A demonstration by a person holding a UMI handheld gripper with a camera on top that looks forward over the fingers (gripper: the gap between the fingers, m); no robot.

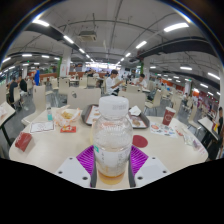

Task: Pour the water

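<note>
1. A large hall is stretching out far beyond the fingers, with rows of ceiling lights [60,37] glowing overhead and more tables standing in the distance.
2. A pale table [60,150] is spreading out under and ahead of the gripper, carrying scattered items across its top.
3. A clear plastic bottle [112,140] with a white cap is standing upright between the two fingers, filling the middle of the gripper view; water is showing inside it, though the exact level is hard to tell.
4. The gripper [112,161] is holding the bottle: both purple pads [86,160] are pressing against its sides, one on each flank, with no gap visible at either side.
5. A person [114,82] in a light top is sitting at a table beyond the bottle, well apart from it.
6. A flat paper tray [41,126] is lying on the table off to the left of the bottle, near a small red-and-white item [67,116].
7. A dark red object [168,117] is standing on the table to the right, beyond the fingers.
8. A red round item [139,141] is resting just beside the bottle on its right.
</note>
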